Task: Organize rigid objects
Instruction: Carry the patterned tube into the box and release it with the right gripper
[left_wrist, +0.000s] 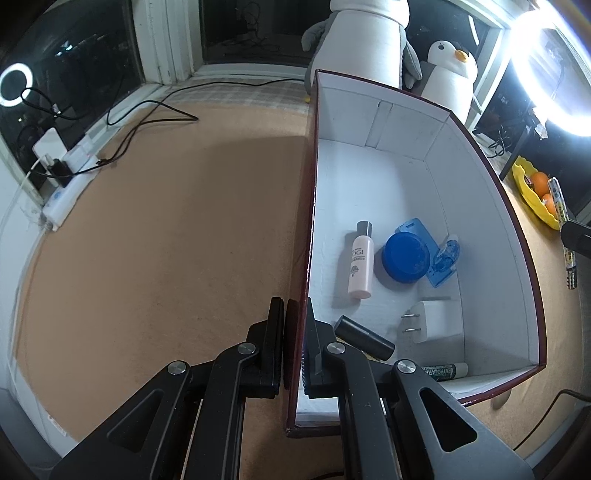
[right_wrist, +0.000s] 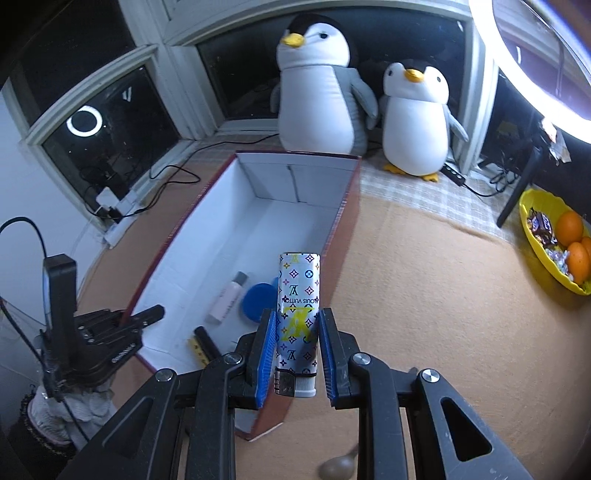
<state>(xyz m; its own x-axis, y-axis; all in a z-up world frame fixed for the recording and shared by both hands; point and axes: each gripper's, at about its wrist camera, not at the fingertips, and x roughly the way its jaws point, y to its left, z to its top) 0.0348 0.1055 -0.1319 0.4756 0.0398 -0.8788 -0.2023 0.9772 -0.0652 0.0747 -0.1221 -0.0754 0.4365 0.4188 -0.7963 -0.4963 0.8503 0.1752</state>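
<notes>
Left gripper (left_wrist: 295, 332) fingers pinch the white-lined maroon cardboard box's (left_wrist: 480, 206) wall; right gripper (right_wrist: 297, 343) fingers pinch a white monogram-patterned lighter (right_wrist: 298, 295), hiding the blue round lid (right_wrist: 258, 297) partly.

Left wrist view: close above the box's (left_wrist: 413, 184) left wall, looking along it toward the window, down into the box. Right wrist view: higher and nearer the box's (right_wrist: 295, 206) near right corner, facing the penguins (right_wrist: 317, 92) and window. Shared: box interior, pink bottle (left_wrist: 360, 264) (right_wrist: 227, 301), blue lid (left_wrist: 406, 258) (right_wrist: 258, 299), tabletop (left_wrist: 166, 240) (right_wrist: 424, 295), fruit bowl (left_wrist: 532, 199) (right_wrist: 535, 240).
</notes>
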